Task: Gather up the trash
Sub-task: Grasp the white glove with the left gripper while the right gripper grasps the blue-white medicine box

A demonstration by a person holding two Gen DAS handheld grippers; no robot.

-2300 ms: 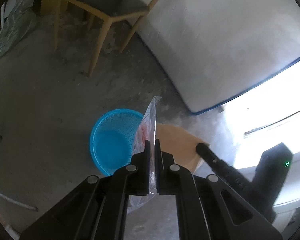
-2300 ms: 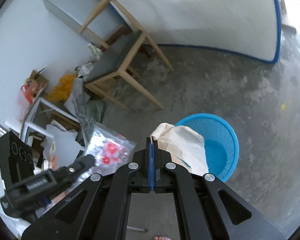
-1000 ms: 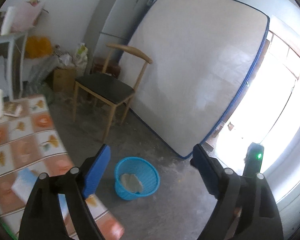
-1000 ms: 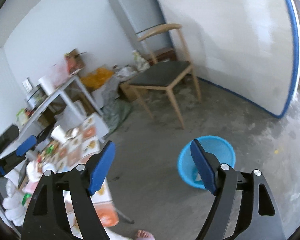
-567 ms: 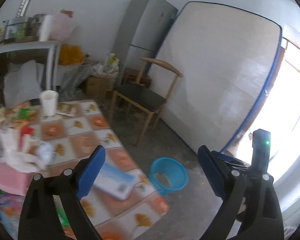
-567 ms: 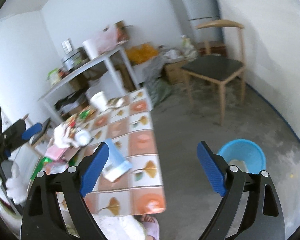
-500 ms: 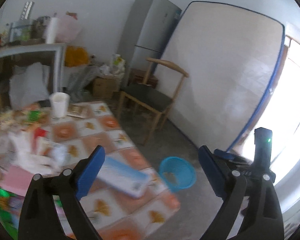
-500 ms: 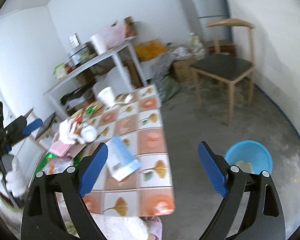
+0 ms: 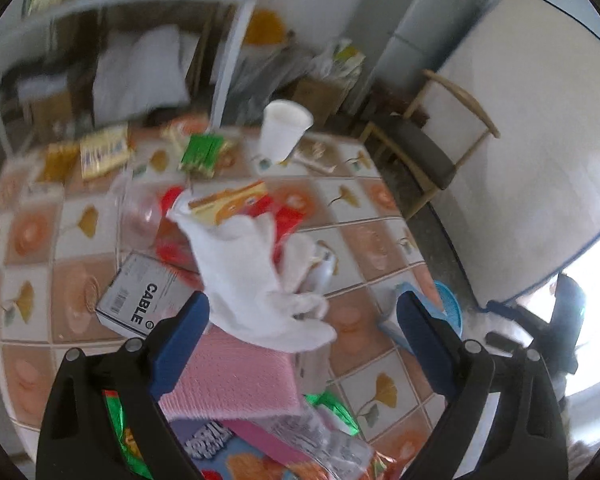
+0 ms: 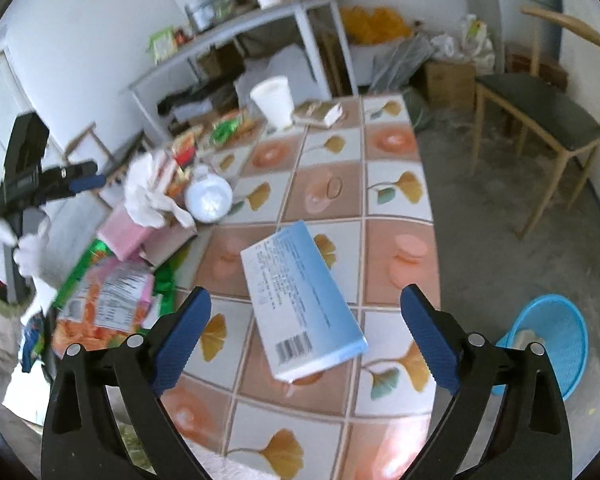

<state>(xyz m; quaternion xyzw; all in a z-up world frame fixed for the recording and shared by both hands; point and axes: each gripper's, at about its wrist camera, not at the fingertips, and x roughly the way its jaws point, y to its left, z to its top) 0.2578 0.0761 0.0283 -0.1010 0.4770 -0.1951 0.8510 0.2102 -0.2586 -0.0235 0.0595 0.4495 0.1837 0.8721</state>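
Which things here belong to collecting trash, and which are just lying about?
Job: blue basket; light blue box; white tissue; orange snack packet; both open grippers, left, right.
Lying about: chair; grey shelf; fridge.

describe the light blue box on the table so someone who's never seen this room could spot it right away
Start at the table with the orange-and-white leaf-patterned tiles, then look at its near end, towards the blue basket on the floor. The light blue box lies flat there, alone on bare tiles. It is the only long, flat pale blue carton with a barcode at one end; the other rubbish is piled at the table's far side.
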